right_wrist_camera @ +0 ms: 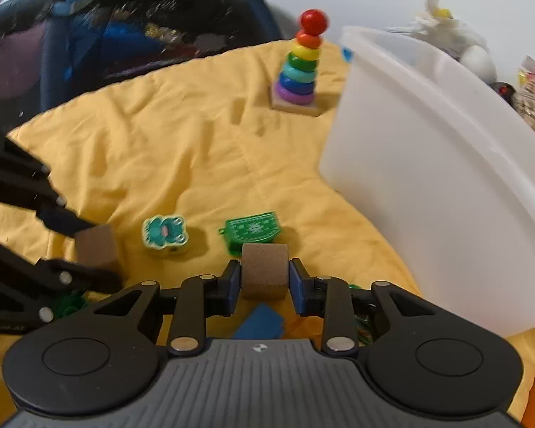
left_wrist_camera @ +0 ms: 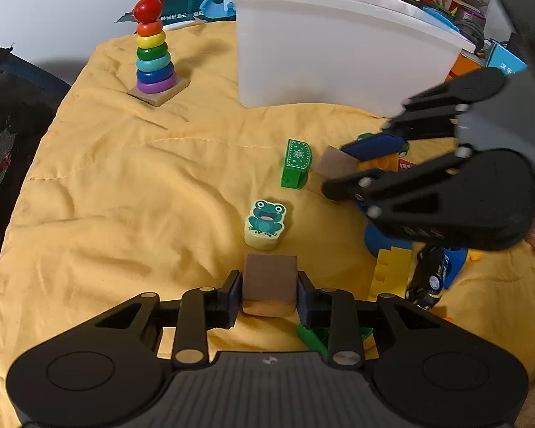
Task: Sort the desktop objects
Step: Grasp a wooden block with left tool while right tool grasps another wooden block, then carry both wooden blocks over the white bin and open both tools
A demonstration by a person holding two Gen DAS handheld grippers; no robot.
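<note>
A brown block [left_wrist_camera: 269, 285] is clenched by the L gripper [left_wrist_camera: 269, 296] & another block [right_wrist_camera: 264, 271] by the R gripper [right_wrist_camera: 264, 281], both near the white bin [left_wrist_camera: 339, 53], prob. for dropping in.

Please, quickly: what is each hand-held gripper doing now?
Left hand-held gripper: closed on a brown block.
Right hand-held gripper: closed on another brown block.

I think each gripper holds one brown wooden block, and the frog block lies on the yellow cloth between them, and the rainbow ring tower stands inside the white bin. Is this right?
One detail is wrong: the rainbow ring tower stands on the yellow cloth beside the white bin, not inside it, as the left wrist view shows. The rest holds.
</note>
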